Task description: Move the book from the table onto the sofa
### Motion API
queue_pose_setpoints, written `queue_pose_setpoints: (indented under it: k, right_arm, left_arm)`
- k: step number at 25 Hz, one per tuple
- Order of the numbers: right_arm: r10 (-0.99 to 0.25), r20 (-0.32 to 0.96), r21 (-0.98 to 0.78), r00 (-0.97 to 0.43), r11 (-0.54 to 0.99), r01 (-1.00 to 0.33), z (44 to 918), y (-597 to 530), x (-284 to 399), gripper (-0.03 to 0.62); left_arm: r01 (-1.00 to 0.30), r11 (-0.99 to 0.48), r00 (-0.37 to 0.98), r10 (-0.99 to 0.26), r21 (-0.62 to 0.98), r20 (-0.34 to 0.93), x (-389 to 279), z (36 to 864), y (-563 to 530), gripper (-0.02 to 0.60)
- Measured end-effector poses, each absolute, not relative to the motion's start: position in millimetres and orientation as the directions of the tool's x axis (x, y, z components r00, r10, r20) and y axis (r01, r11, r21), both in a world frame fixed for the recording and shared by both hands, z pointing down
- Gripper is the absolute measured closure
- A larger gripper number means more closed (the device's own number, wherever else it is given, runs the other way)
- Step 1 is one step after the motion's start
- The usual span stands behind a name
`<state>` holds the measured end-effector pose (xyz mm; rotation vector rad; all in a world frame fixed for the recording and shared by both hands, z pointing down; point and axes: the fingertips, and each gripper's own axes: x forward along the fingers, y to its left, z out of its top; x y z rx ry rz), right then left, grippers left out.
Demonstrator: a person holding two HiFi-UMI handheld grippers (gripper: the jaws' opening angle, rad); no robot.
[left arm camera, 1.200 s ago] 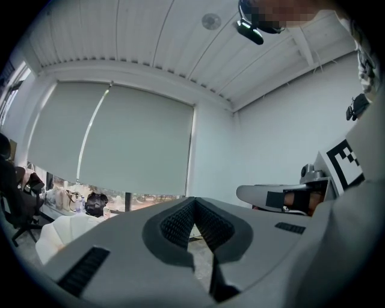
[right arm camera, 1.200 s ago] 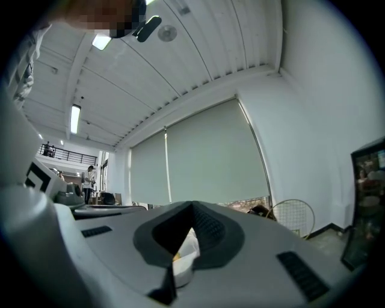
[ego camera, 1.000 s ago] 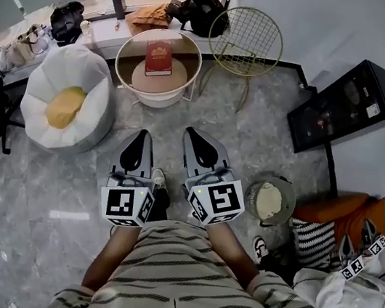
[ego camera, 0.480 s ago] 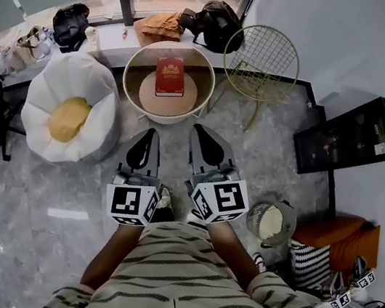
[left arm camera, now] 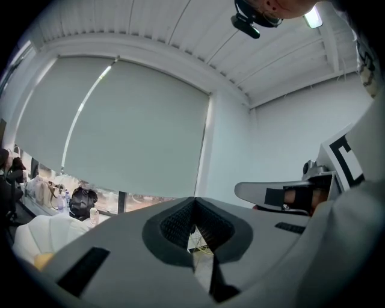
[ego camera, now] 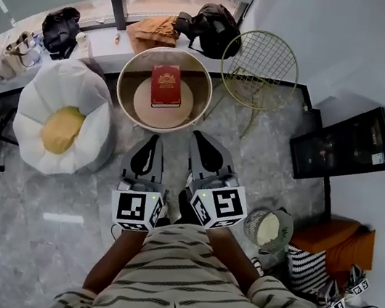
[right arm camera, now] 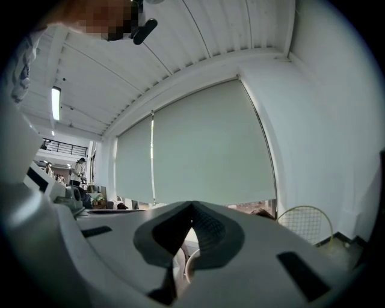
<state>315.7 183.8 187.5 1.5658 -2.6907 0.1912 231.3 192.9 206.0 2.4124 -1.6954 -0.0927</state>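
— Sofa on the left?
— Yes; white flower-shaped floor sofa (ego camera: 91, 104) with a yellow centre; my left gripper (ego camera: 149, 151) is clamped together, empty.
— The book?
— I see the red hardback book (ego camera: 166, 86) flat on the round white-rimmed wooden table (ego camera: 142, 104); my right gripper (ego camera: 206, 152) is likewise closed on nothing.

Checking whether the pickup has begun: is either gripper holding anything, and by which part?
Nothing is held. The left gripper and right gripper are both shut and empty. The book lies untouched on the table.
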Motion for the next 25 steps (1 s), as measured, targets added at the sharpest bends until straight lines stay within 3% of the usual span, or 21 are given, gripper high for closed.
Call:
queue_pose_setpoints:
  k: [9, 25]
  right_arm:
    - [-0.841, 0.115, -0.096, -0.529, 0.521, -0.848, 228, 87, 317, 0.582]
    - [-0.750, 0.278, -0.203, -0.600, 0.565, -0.800, 309, -120, 335, 0.582]
  left_arm:
    - [-0.942, -0.281, 0.302, -0.948, 0.182, 0.097, 233, 241, 96, 0.577]
    - [-0.967, -0.152, 0.210, -0.930, 0.204, 0.303, 249, 319, -100, 0.577]
